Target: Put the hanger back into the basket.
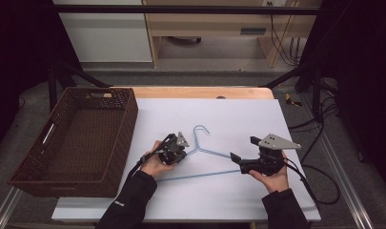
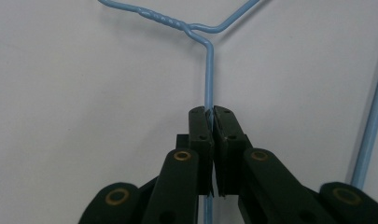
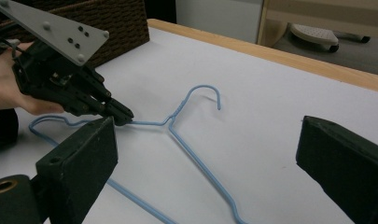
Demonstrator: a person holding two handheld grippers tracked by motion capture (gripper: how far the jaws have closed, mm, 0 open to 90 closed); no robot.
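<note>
Hanger (image 1: 200, 160), blue wire, flat mid-desk (image 1: 219, 200), hook toward far edge. Left hand-held gripper (image 2: 209, 114) clamped on hanger's shoulder wire near neck. Right hand-held gripper (image 1: 234, 157) jaws wide apart beside other shoulder.

A white-topped table (image 1: 238, 114) with a wooden far edge stands on grey floor (image 1: 190, 76). Beyond it sit a white cabinet (image 1: 105, 36) at far left and a light wooden desk (image 1: 214, 24) beside it, with black cables (image 1: 286, 47) hanging at its right. Dark frame struts (image 1: 66, 71) flank the table, and the room's sides lie in shadow.
</note>
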